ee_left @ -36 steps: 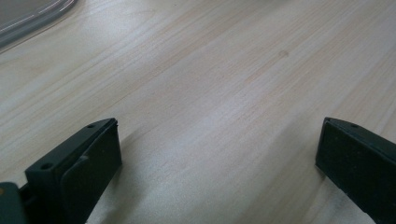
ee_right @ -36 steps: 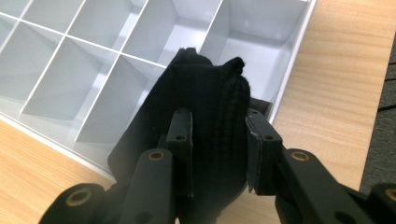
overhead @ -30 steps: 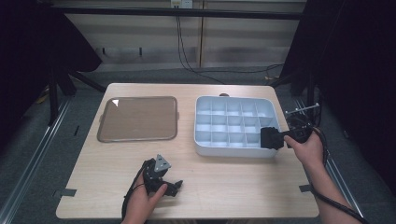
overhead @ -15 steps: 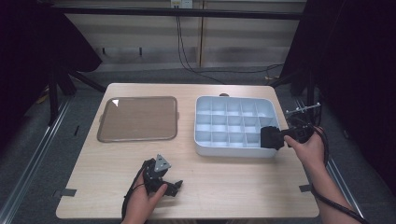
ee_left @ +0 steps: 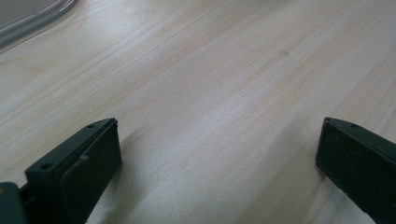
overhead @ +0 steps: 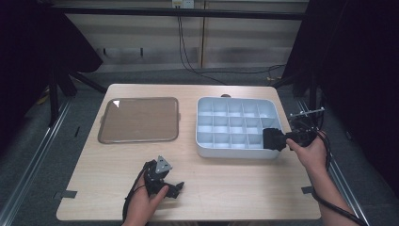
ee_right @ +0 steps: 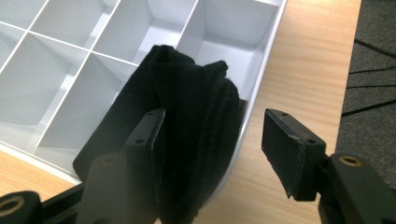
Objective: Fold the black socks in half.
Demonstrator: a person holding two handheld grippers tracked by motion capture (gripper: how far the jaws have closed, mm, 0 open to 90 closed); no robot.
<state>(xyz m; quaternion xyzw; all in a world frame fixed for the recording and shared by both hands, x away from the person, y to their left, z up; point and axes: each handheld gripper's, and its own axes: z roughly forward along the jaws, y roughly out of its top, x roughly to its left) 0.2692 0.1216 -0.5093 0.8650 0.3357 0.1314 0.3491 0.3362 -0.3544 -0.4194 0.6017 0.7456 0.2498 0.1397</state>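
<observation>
On the light wooden table (overhead: 226,188) a white compartment tray (overhead: 235,123) stands at the right half, and a black folded cloth (ee_right: 196,135), ribbed like a sock, lies in its near right corner compartment, draped over the dividers and up against the tray's outer wall; in the high view it shows as a dark lump (overhead: 272,139) at that corner; the right gripper (ee_right: 215,140) sits at the tray's right edge with its jaws apart and just been opening; the cloth lies between them, against the left jaw's pad, while the right jaw stands clear of it over the bare table beyond the tray wall, so the cloth is released rather than pinched; the right hand (overhead: 310,151) holds this gripper level beside the tray; the left gripper (ee_left: 217,154) rests low over the table near the front edge, its jaws wide apart with nothing but wood grain between them; in the high view it sits in the left hand (overhead: 146,202); a brown flat tray (overhead: 139,119) lies on the table's left half, well apart from both grippers.
</observation>
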